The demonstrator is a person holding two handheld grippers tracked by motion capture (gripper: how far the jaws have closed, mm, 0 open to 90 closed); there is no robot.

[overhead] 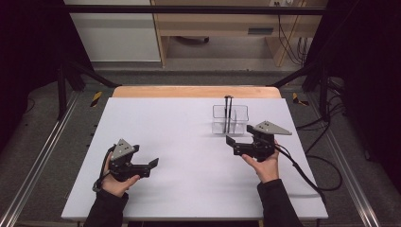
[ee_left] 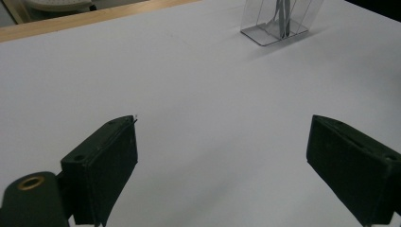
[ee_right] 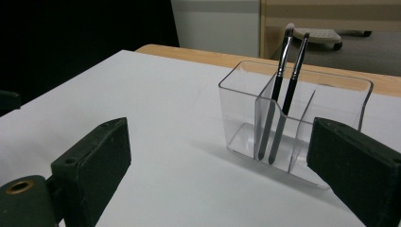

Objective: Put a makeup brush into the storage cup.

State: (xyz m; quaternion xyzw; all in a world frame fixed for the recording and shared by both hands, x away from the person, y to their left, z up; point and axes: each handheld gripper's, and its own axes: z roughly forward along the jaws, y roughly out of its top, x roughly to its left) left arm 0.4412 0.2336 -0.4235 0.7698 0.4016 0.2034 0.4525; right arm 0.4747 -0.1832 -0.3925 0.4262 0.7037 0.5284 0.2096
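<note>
Holding my right gripper (overhead: 235,144) just beside the clear plastic organiser (overhead: 230,119) on the white table (overhead: 179,137), I have its jaws spread wide with nothing between them. Two black makeup brushes (ee_right: 283,90) stand leaning in the organiser's middle compartment, bristles up. My left gripper (overhead: 152,164) sits well apart at the table's near left, its jaws also wide open and empty over bare white surface
</note>
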